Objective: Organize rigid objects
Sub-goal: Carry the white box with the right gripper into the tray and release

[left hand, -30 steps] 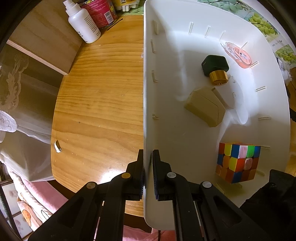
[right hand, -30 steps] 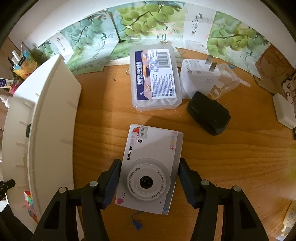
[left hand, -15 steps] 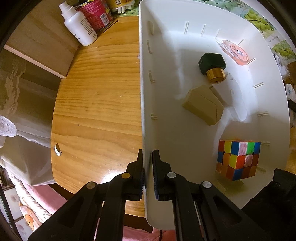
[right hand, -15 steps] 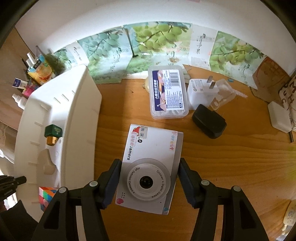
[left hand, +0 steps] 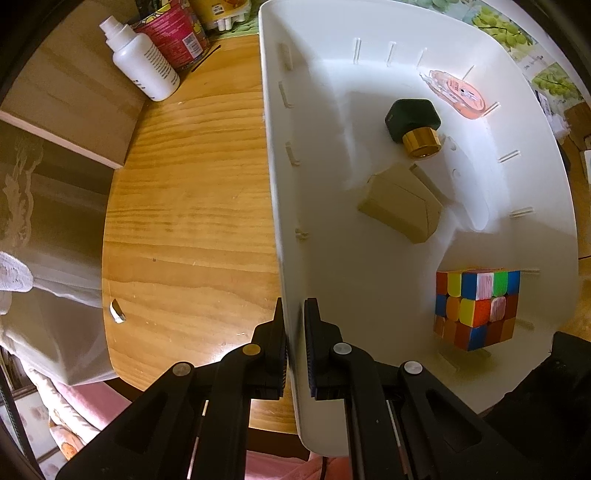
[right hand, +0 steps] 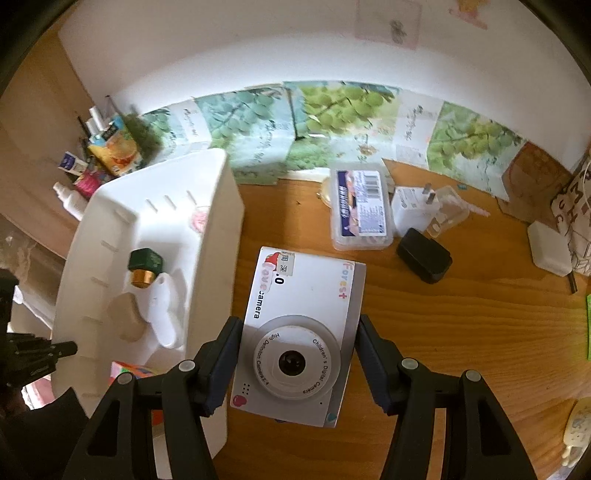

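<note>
My left gripper [left hand: 294,336] is shut on the near left rim of a white plastic bin [left hand: 317,229], pointing straight down. Inside the bin lie a colour cube [left hand: 476,308], a tan wooden block [left hand: 400,203], a dark green bottle with a gold cap [left hand: 413,123] and a pink clear item [left hand: 456,94]. My right gripper [right hand: 297,363] is shut on a white children's camera box [right hand: 301,332], held above the wooden table just right of the bin [right hand: 218,258].
On the table to the right lie a clear plastic case [right hand: 360,208], a white plug adapter [right hand: 415,205], a black charger [right hand: 424,254] and a white block [right hand: 550,249]. A white spray bottle [left hand: 142,61] and a red can [left hand: 171,33] stand left of the bin.
My right gripper has lifted the camera box off the table and drawn back, so more of the bin and wall shows. The left gripper has kept its hold on the rim.
</note>
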`<move>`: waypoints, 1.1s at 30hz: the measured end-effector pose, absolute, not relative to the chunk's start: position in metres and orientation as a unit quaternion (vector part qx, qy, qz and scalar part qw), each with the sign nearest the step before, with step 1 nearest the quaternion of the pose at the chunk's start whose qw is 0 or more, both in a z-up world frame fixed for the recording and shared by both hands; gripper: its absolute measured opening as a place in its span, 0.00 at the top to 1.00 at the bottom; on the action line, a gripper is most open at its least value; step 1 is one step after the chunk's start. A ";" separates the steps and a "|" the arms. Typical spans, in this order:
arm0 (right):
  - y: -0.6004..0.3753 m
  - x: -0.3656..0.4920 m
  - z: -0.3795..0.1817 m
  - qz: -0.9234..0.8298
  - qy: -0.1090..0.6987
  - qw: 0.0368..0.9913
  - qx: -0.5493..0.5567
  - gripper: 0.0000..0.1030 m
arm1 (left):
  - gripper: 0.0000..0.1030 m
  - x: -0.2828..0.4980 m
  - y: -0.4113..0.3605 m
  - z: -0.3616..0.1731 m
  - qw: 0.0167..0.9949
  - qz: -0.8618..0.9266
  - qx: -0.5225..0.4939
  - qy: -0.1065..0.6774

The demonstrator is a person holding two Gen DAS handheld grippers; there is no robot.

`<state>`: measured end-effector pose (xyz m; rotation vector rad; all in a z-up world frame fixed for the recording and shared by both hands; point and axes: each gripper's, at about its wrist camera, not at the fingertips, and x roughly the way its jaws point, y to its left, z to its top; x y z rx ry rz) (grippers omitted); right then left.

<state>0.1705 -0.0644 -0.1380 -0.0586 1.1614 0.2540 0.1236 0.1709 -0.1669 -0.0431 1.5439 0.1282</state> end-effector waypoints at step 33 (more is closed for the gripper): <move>0.030 0.118 -0.098 0.240 0.506 0.816 -0.141 0.40 | 0.93 0.128 0.182 -0.168 0.727 0.042 -0.029 0.685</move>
